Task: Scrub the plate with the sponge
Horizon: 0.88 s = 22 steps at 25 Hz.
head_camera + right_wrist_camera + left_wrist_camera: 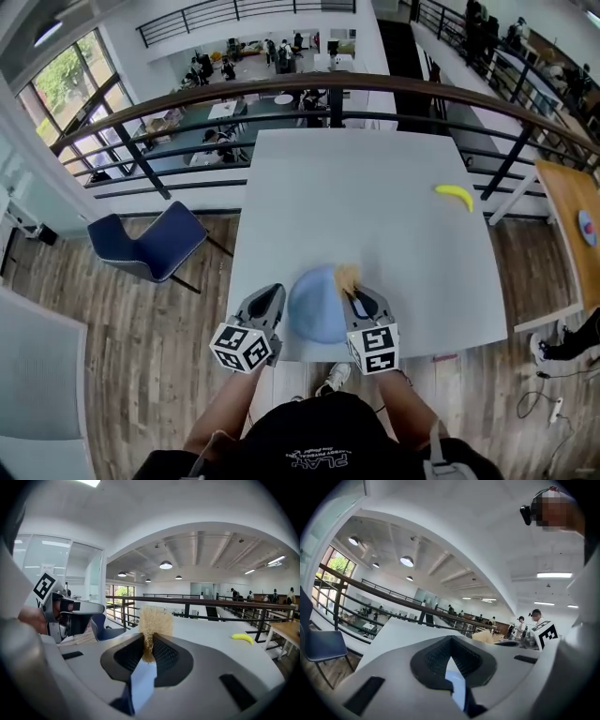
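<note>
Two dark ribbed fingers (165,654) of the right gripper (149,643) are clenched on a tan, fibrous sponge (154,619). They pinch its lower edge, and most of it stands up fuzzy above the tips. In the left gripper view, the fingers (435,657) of the left gripper (450,641) are pressed together, with nothing showing between them.

From the head view, both grippers flank a round light-blue plate (314,311). The left gripper's tip sits at the plate's 9 o'clock rim, though whether it touches the plate cannot be told. The right gripper comes in at 3 o'clock, carrying the sponge over the rim at about 1 o'clock. Each gripper has its marker cube at the 6 o'clock end, nearest the person, whose forearms reach in from below.

The plate lies at the 6 o'clock edge of a white table (375,202), and its near rim is close to that edge. A yellow banana (455,196) lies alone on the table, well apart from the plate, toward 2 o'clock. A dark blue chair (152,242) stands on the wooden floor (141,375) off the table's left side, at roughly 10 o'clock from the plate. Beyond the table's 12 o'clock edge runs a dark railing (328,90) topped with wood.
</note>
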Tool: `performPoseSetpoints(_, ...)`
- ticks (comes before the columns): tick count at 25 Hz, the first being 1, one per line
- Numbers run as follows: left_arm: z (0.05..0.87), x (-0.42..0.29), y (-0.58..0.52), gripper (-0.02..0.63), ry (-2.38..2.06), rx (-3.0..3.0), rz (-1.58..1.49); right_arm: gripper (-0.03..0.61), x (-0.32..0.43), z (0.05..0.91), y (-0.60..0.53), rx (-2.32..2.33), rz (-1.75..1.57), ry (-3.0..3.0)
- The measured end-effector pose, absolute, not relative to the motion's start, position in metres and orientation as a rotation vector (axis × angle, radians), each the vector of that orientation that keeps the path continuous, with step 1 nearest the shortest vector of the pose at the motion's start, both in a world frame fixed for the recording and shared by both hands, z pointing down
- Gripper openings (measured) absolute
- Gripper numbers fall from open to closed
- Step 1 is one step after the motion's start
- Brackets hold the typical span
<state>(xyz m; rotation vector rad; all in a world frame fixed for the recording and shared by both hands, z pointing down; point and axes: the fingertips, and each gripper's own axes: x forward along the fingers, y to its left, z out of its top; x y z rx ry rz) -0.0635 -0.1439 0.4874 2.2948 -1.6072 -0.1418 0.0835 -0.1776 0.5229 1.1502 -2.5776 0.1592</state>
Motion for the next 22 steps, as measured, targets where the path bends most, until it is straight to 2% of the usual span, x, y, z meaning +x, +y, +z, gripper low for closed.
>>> performPoseSetpoints(12, 0.448, -0.057, -0.05, 0.012, -1.674, 2.465, -0.182, 0.063, 0.087, 0.475, -0.084, 1.238, 0.076, -2.675)
performPoseSetpoints(22, 0.462, -0.047, 0.017, 0.012, -1.661, 2.455, -0.143, 0.058, 0.089, 0.473, -0.009, 1.228, 0.043, -2.697)
